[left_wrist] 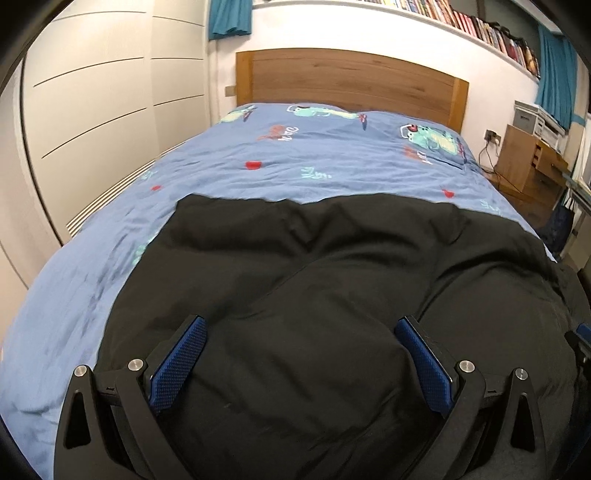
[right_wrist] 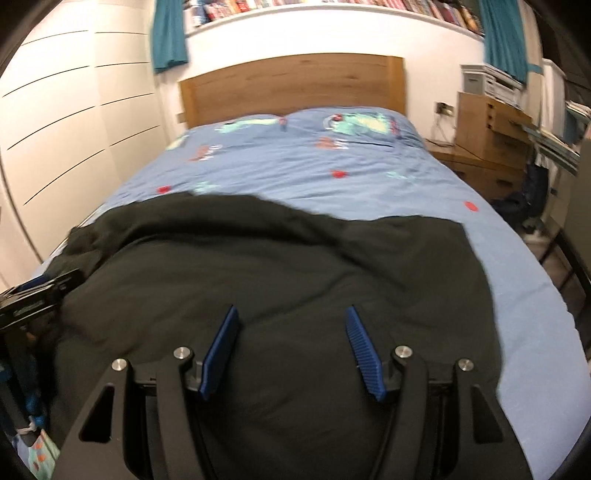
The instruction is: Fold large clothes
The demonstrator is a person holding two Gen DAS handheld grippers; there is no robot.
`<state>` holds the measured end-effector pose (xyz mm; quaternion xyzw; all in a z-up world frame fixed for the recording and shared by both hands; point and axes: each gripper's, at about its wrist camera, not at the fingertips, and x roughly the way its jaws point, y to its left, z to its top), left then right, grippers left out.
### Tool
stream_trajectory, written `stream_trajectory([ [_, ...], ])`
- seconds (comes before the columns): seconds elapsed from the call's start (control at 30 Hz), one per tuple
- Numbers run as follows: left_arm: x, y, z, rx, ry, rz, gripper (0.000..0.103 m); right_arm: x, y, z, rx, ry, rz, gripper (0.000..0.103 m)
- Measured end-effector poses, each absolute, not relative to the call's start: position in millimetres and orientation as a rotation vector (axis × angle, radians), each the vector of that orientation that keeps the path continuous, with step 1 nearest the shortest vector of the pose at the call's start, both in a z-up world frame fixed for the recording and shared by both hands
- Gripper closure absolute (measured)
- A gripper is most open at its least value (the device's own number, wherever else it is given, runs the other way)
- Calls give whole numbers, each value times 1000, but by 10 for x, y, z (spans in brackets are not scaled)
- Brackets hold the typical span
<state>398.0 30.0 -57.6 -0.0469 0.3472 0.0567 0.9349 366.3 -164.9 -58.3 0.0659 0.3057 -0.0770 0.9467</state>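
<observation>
A large black garment lies spread and wrinkled across the near half of the bed, with its far edge running straight across the blue cover. My left gripper hovers over the garment's near part with its blue pads wide apart and nothing pinched between them. In the right wrist view the same black garment fills the middle, and my right gripper stands open above it with cloth only underneath. The left gripper shows at the left edge of that view, beside the garment's left side.
The bed has a blue patterned cover and a wooden headboard. White wardrobe doors stand close on the left. A wooden bedside cabinet with cables and boxes is on the right, under a bookshelf.
</observation>
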Motion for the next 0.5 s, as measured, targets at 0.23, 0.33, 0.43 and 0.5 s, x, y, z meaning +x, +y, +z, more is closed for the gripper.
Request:
stream_trajectory([
  [0.23, 3799, 542, -736, -66, 746, 172, 2, 3583, -1541, -772, 93, 640, -157, 34],
  [0.33, 3712, 660, -803, -71, 766, 201, 2, 3506, -1757, -857, 101, 671, -204, 32],
  [0.43, 3617, 735, -837, -62, 782, 225, 2, 3372, -2080, -953, 139, 713, -268, 30],
  [0.5, 3534, 744, -813, -56, 783, 236, 2, 3307, -2202, -975, 145, 738, -306, 30],
])
